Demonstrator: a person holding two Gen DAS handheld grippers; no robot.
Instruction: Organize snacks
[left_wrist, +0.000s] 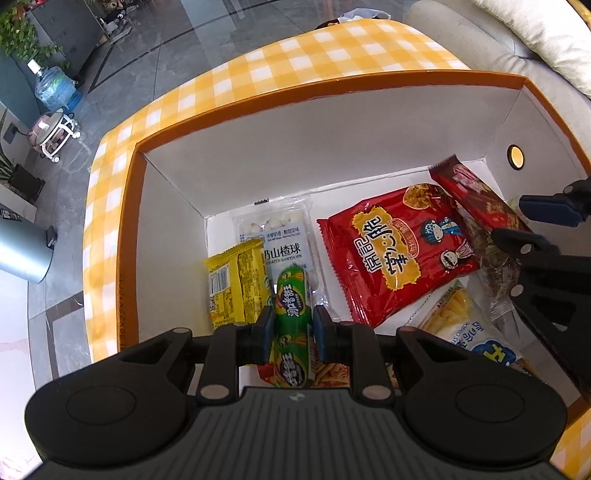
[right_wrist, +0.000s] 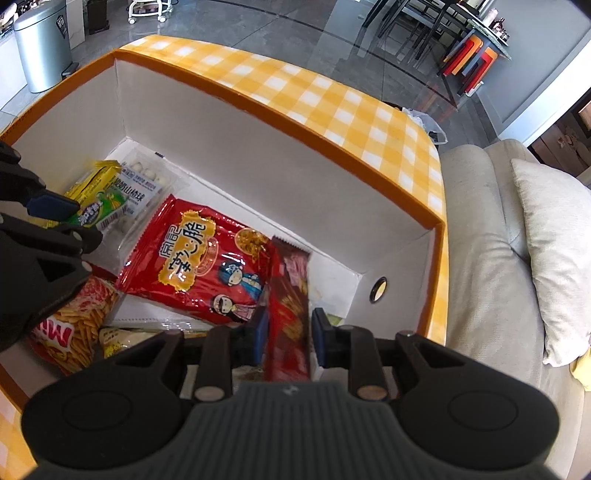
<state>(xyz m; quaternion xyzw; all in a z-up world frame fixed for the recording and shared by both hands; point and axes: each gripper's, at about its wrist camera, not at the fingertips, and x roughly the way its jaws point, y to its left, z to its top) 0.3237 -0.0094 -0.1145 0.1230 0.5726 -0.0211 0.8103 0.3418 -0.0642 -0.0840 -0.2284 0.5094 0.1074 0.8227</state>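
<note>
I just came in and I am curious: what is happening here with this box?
A person with two handheld grippers is putting snacks into a white-lined box with orange rim. The left gripper is shut on a green sausage-shaped snack stick; the right gripper is shut on a long dark red wrapped bar. Both are held inside the box, above a large red crisp bag and other packets already lying there.

Home lounge: sofa (right_wrist: 480, 229), cushion (right_wrist: 554, 240).
</note>
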